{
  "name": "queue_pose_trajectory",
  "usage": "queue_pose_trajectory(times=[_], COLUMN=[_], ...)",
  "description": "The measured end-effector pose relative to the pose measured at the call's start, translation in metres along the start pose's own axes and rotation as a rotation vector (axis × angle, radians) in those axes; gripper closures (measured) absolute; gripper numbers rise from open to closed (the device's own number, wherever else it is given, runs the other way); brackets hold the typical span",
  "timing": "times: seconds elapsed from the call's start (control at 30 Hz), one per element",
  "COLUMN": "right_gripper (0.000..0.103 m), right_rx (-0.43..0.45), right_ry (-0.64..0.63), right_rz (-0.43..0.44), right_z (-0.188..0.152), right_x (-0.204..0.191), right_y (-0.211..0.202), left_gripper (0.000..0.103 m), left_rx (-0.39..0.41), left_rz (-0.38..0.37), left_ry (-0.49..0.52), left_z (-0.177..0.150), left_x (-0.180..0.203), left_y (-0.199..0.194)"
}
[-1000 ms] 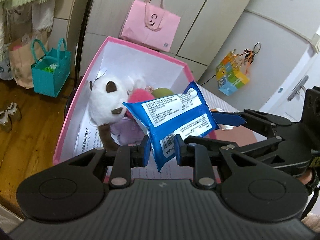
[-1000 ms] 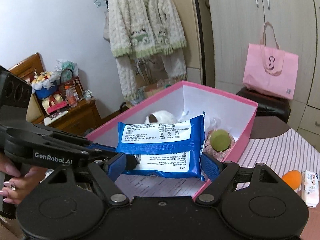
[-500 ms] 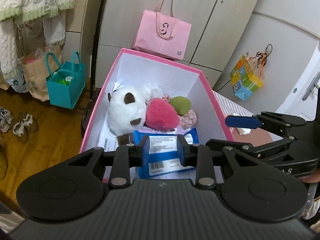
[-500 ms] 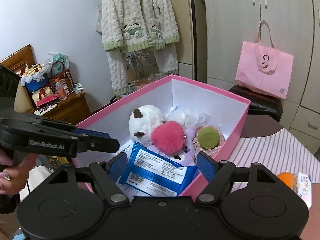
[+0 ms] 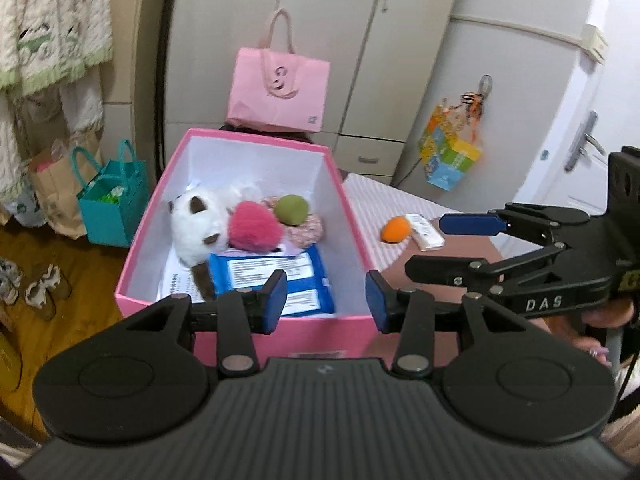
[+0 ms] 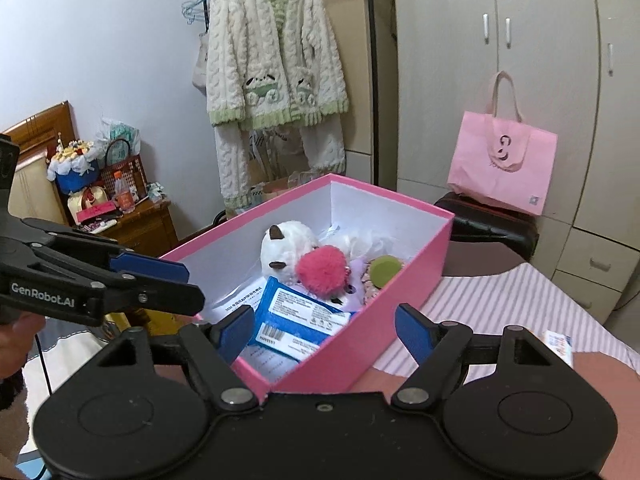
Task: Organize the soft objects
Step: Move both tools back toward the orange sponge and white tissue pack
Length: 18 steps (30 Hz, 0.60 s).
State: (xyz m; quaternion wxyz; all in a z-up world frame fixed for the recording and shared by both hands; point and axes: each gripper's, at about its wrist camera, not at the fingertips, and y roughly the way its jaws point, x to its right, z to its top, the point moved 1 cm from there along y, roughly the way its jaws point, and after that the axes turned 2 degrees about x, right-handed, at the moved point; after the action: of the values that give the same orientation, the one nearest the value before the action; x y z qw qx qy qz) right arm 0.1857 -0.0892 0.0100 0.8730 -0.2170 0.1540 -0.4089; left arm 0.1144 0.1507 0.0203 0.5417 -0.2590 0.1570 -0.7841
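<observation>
left wrist view: we're looking from behind the left gripper [image 5: 326, 300], angled down into the pink box [image 5: 280, 332] from its near short end, pretty close up
left view faces: the wardrobe doors and pink tote bag [image 5: 278, 94] at the back
right wrist view: we sit behind the right gripper [image 6: 324, 332], looking down across a near corner of the pink box [image 6: 360, 336], also close
right view faces: the hanging cardigan [image 6: 274, 60] and the wall
shared: both see the box, the blue packet [image 5: 276, 276] [image 6: 298, 324], the tote [image 6: 502, 166], and each other's gripper
</observation>
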Motion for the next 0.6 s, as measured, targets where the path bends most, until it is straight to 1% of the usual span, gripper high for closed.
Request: queue_pose_trajectory(times=[0.17,0.23,0.33,0.47,0.6], right_gripper=[0.022,0.022,0.022,0.021,0.021], right_rx=[0.03,0.039,0.048,0.068,0.086], right_ry=[0.014,0.023,0.04,0.046,0.065], right_rz=[-0.024,-0.025,-0.022,-0.057,-0.093], right_z=[-0.01,-0.015,-0.022,-0.033,-0.044], right_x=[0.014,0.021,0.031,0.046,0.068], right_y=[-0.039,-0.055,-0.074,-0.095,-0.106], left_gripper=[0.061,0.061,0.06,0.059,0.058], left_rx=[-0.013,-0.014,-0.017,-0.019,-0.025], left_rz=[-0.091,-0.114,-0.131,-0.149,-0.12], left_ry=[0.036,0.06,0.099,0.131,0.161], left_z=[-0.002,-0.003,-0.002,0.001,0.001], left_x=[0.031,0.046,0.067,0.092,0.111], left_y=[-0.013,-0.016,-0.014,-0.002,0.02])
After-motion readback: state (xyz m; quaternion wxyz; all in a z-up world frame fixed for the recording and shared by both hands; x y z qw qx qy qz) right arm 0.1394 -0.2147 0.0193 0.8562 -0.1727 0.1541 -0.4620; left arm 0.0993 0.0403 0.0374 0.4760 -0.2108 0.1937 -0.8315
